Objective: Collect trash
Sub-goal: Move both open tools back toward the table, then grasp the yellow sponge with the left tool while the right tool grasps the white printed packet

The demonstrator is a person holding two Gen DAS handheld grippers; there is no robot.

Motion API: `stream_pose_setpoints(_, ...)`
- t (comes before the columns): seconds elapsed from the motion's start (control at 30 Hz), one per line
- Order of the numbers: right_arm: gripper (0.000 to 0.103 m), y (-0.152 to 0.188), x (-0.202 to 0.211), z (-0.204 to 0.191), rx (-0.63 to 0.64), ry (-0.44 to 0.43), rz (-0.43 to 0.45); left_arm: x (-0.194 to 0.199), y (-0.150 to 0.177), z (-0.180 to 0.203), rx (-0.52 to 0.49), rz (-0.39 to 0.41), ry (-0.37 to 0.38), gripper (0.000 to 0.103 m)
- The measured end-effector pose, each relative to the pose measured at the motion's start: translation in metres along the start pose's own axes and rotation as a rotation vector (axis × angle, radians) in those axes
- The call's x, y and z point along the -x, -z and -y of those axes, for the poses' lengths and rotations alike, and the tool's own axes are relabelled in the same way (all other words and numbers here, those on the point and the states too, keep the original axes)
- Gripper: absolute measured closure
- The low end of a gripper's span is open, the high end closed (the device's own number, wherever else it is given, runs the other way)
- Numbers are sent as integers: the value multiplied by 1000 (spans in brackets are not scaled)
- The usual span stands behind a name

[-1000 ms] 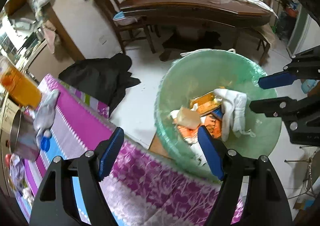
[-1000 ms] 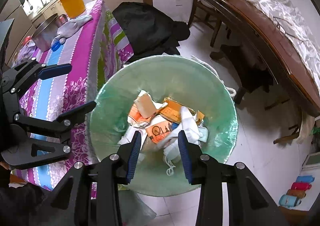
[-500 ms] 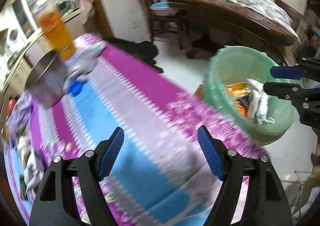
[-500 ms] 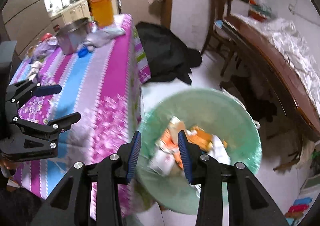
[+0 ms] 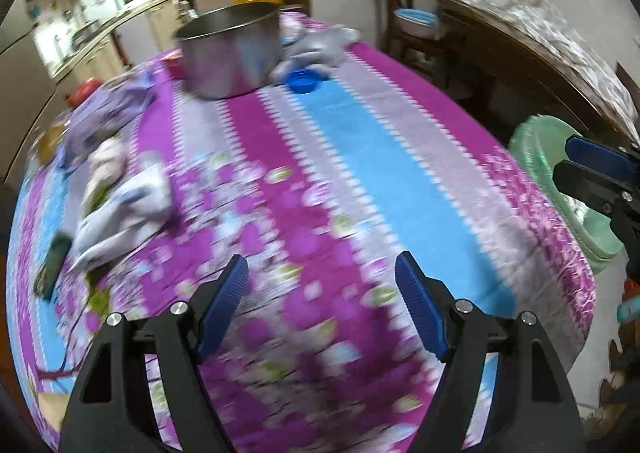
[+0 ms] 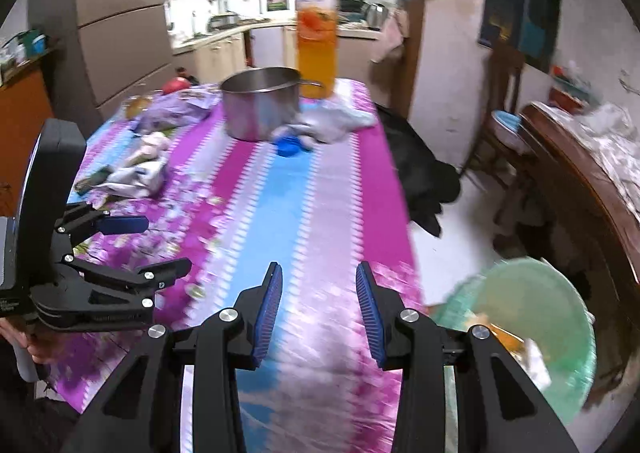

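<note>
Over the striped tabletop (image 5: 360, 157), left tool (image 5: 320, 305) gaped empty, right tool (image 6: 318, 309) part-spread, empty, pot (image 6: 260, 105), bin (image 6: 532, 317) alongside, no writing legible.

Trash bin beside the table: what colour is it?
Translucent green bin, clearest in the right wrist view.

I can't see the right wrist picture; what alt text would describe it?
Open, empty right gripper above a purple and blue striped tablecloth. Farther back stand a steel pot, an orange drink bottle and scattered wrappers; a green bin sits right, the left gripper left.
</note>
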State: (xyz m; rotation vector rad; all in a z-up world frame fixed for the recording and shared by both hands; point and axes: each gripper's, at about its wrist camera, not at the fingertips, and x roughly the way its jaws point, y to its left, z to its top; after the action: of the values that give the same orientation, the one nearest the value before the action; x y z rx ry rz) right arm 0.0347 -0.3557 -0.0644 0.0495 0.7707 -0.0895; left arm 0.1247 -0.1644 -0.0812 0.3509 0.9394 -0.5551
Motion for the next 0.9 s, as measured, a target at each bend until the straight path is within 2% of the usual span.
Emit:
stream_pose_setpoints(0.4,62,-19,-43,-86,121,-133,-4,52,55,-113,241,57,-140,30)
stream_pose_setpoints(0.53,59,-27,-54,-115,184,-197,-8,86,80,-152,338,103,-241,30)
stream_pose_setpoints(0.67,44,-36,-65,-148,258,-295,-16,114,105,-181,408,139,-376,30)
stream_pose_setpoints(0.83,36,-53,-78,-179,395,-359,-28,132,128,-214,496,128,-373,30)
stream_pose_setpoints(0.9,27,-65,-82,-193,481,-381,-24,138,127,-220,495,138,-404,30)
